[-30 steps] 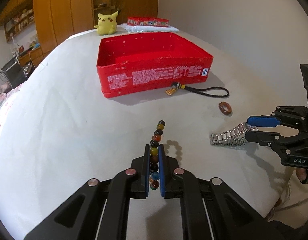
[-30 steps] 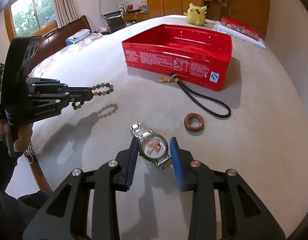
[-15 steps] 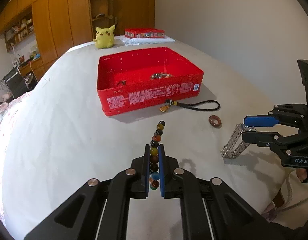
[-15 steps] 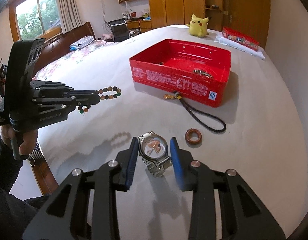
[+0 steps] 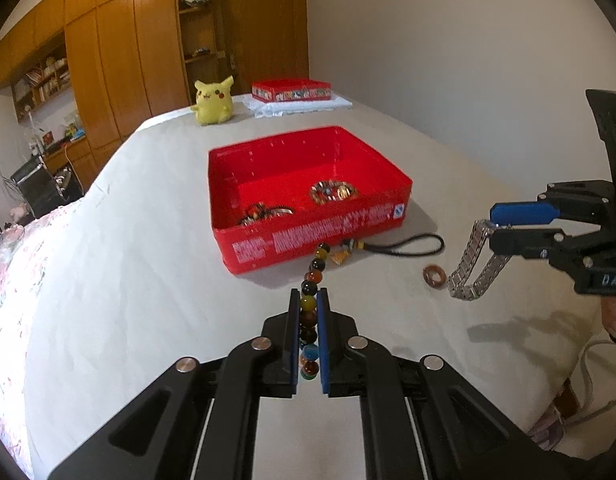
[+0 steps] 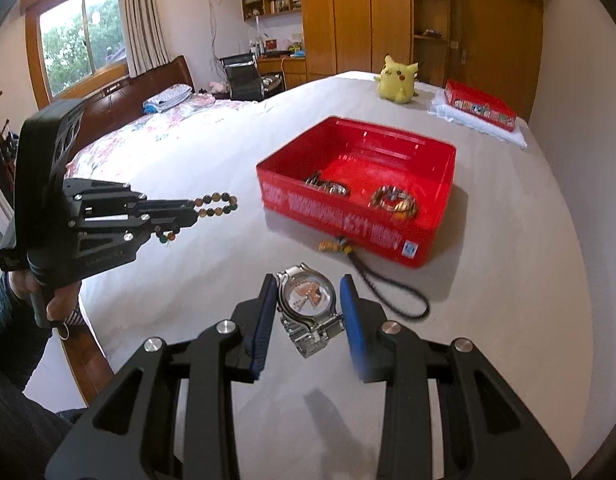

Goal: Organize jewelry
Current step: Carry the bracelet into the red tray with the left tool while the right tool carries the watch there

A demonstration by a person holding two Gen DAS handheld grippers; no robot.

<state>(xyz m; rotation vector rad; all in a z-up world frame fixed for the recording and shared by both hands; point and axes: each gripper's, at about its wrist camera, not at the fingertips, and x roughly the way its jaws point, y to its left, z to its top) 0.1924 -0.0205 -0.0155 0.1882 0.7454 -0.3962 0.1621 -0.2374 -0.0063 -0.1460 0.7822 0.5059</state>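
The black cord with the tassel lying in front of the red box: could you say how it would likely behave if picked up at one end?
The black cord lies in a loose curved loop on the white bedcover, so it is probably floppy and would dangle. Its thin braid suggests little weight. The beaded tassel end looks bulkier, so it might swing.

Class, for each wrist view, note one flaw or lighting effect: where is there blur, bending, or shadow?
Left wrist view: fisheye bends the wall and wardrobe edges; the watch casts a soft shadow on the white bed cover. Right wrist view: the red tin front lettering is smeared by motion blur; the window is bright.
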